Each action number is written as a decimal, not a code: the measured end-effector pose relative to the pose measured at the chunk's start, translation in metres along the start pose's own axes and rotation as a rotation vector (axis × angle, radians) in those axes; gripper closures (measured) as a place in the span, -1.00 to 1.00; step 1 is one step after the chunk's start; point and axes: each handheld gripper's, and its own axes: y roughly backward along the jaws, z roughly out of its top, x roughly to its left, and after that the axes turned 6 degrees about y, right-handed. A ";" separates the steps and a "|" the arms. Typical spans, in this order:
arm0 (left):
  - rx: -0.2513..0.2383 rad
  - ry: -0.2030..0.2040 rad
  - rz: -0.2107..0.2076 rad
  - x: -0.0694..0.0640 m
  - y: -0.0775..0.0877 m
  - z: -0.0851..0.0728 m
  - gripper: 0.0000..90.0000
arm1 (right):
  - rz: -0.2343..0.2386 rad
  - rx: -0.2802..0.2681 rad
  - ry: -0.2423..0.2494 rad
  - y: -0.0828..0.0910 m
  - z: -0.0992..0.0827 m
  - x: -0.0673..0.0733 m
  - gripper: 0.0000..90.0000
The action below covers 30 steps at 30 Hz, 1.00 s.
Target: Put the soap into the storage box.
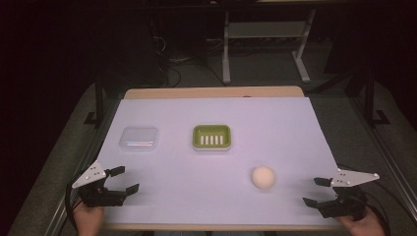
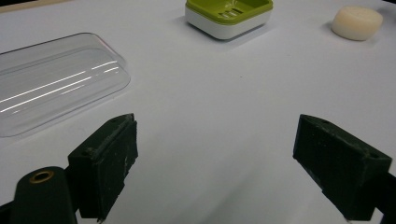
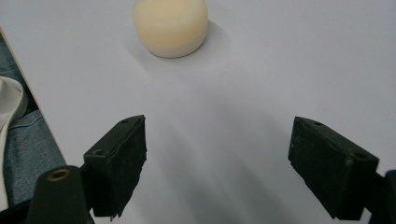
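1. A round, cream soap (image 1: 263,177) is lying on the smooth white tabletop (image 1: 275,128), near a green slotted dish (image 1: 212,136) and clear lid (image 1: 139,138).
2. The left gripper (image 1: 122,179) and right gripper (image 1: 314,191) are gaping wide, holding nothing.

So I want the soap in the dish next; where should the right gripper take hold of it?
Grip the round soap across its curved side wall, coming from its near right, where the open right gripper already faces it. It lies flat and apart from the green dish, so probably any side is free.
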 end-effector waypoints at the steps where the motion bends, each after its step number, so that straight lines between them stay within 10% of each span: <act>1: -0.001 0.002 -0.001 0.000 0.000 0.000 -0.71 | -0.006 0.003 0.003 0.000 0.000 0.000 -0.58; 30: -0.009 0.005 0.010 0.002 0.002 -0.001 -0.71 | 0.046 0.074 0.075 -0.025 0.039 0.005 -0.57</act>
